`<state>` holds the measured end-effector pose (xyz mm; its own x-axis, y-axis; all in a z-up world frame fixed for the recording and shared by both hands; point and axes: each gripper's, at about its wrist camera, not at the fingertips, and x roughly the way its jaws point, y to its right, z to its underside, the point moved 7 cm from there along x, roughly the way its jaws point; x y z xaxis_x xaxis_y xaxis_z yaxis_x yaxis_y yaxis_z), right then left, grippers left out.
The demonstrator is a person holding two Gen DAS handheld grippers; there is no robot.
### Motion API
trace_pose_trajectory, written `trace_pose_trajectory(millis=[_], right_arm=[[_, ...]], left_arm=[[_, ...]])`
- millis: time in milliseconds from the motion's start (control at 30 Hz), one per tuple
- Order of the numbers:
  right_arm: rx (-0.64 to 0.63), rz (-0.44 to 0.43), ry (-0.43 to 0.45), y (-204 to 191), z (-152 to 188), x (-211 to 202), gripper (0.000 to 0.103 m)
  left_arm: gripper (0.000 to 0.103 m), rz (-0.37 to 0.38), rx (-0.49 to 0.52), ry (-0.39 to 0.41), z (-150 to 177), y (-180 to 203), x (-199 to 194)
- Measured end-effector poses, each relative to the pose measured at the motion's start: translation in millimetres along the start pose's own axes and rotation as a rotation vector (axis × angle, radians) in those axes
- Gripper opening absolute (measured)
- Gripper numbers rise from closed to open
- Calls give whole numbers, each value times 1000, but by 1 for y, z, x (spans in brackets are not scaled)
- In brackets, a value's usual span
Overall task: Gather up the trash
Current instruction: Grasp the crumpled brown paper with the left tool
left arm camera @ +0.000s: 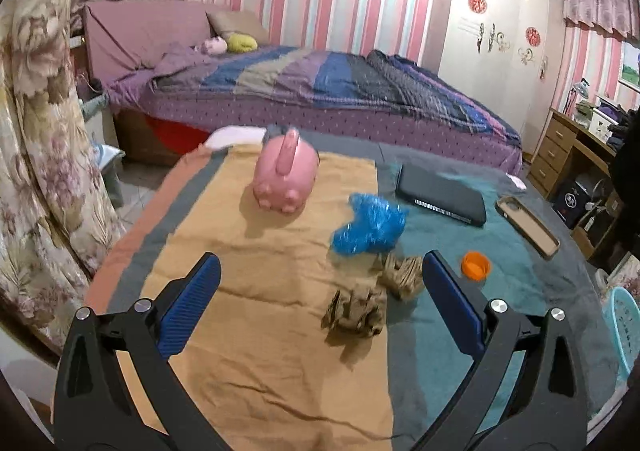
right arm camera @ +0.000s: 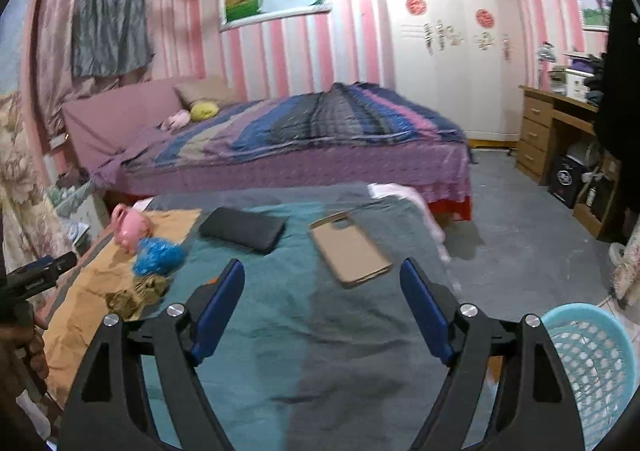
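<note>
- The step in hand looked like the approach: both tools hung over the cloth-covered desk with nothing picked up yet.
- The left hand-held gripper had its jaws spread wide and empty. It pointed down at 2 brown crumpled paper wads: the nearer one lay between the line of its fingers, and the farther one sat just inside its right finger.
- A blue crumpled plastic wad lay just beyond those 2, near the middle of the desk, and a small orange cap sat to their right on the teal cloth.
- The right hand-held gripper was also spread and held nothing. It faced a tan phone case and a dark flat case, which I judged not to be trash, like the pink piggy bank at the far left.
- The light-blue basket stood off the desk's right side, near the right tool, and was the likely place for the trash.
- The next move called for lowering the left tool around the nearer brown wad, closing gently on it, then carrying it right to the basket. The cloth could get pinched along with it.
</note>
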<state>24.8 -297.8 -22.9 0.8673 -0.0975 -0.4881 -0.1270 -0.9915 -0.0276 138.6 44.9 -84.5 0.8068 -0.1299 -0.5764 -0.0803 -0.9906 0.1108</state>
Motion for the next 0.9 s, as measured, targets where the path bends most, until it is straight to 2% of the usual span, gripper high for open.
trace_pose_trajectory(millis=[167, 300, 467, 533, 667, 700, 767, 800, 900], right_arm=[[51, -33, 21, -30, 10, 19, 81], [67, -74, -9, -49, 20, 30, 81], [53, -97, -53, -72, 24, 44, 83], [38, -110, -65, -80, 26, 47, 83], [-9, -141, -99, -105, 32, 57, 83], [-21, -148, -105, -112, 34, 60, 83], [-38, -161, -117, -124, 37, 66, 83], [-43, -165, -122, -127, 38, 67, 83], [-68, -213, -150, -155, 43, 78, 83]], left_arm=[[97, -20, -24, -13, 8, -16, 2], [97, 23, -66, -14, 7, -21, 5], [97, 16, 78, -107, 30, 10, 31], [94, 27, 129, -149, 41, 21, 44], [76, 36, 160, -204, 53, 24, 61], [61, 50, 155, -228, 56, 23, 67], [45, 105, 111, -224, 53, 20, 66], [28, 118, 93, -219, 49, 18, 64], [28, 83, 25, -110, 22, -2, 43]])
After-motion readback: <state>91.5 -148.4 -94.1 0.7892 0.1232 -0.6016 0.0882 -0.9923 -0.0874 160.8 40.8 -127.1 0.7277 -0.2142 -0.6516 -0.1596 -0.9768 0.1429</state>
